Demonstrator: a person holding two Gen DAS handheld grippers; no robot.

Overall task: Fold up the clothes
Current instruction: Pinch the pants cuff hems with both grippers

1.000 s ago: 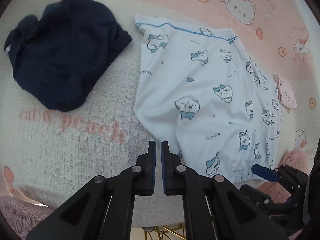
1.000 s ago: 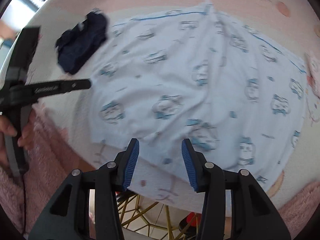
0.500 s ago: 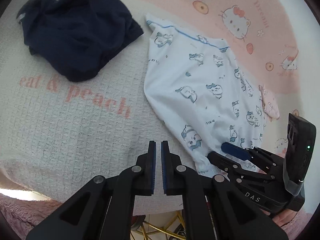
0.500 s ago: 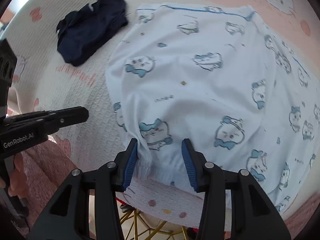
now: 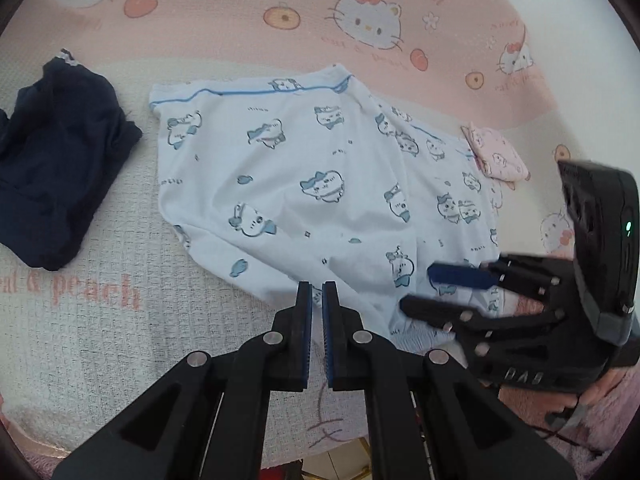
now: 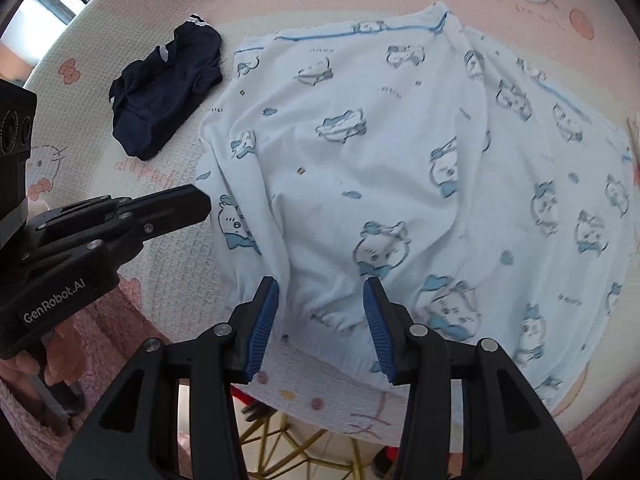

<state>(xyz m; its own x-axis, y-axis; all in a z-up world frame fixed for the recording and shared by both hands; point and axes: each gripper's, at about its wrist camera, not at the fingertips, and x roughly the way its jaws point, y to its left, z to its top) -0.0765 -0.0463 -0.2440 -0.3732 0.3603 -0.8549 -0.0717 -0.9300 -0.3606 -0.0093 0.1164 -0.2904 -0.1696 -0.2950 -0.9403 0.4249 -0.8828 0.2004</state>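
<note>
A white shirt with a blue cartoon print [image 5: 312,184] lies spread on the pink blanket, also in the right wrist view [image 6: 400,168]. My left gripper [image 5: 317,294] is shut and empty, its tips at the shirt's near left hem edge. My right gripper [image 6: 320,300] is open, its jaws either side of the shirt's gathered near hem, not closed on it. It shows in the left wrist view [image 5: 448,288] at the right, low over the hem. The left gripper shows in the right wrist view [image 6: 176,208] beside the shirt's left edge.
A crumpled dark navy garment [image 5: 52,168] lies left of the shirt, also in the right wrist view [image 6: 164,88]. A small folded pink cloth [image 5: 496,156] sits at the shirt's right. The blanket's near edge [image 6: 320,408] drops off over a gold-legged frame.
Both grippers have come in toward the shirt's near hem. The left gripper swung right, toward the shirt. The right gripper's open jaws now straddle the hem. The shirt lies unchanged.
</note>
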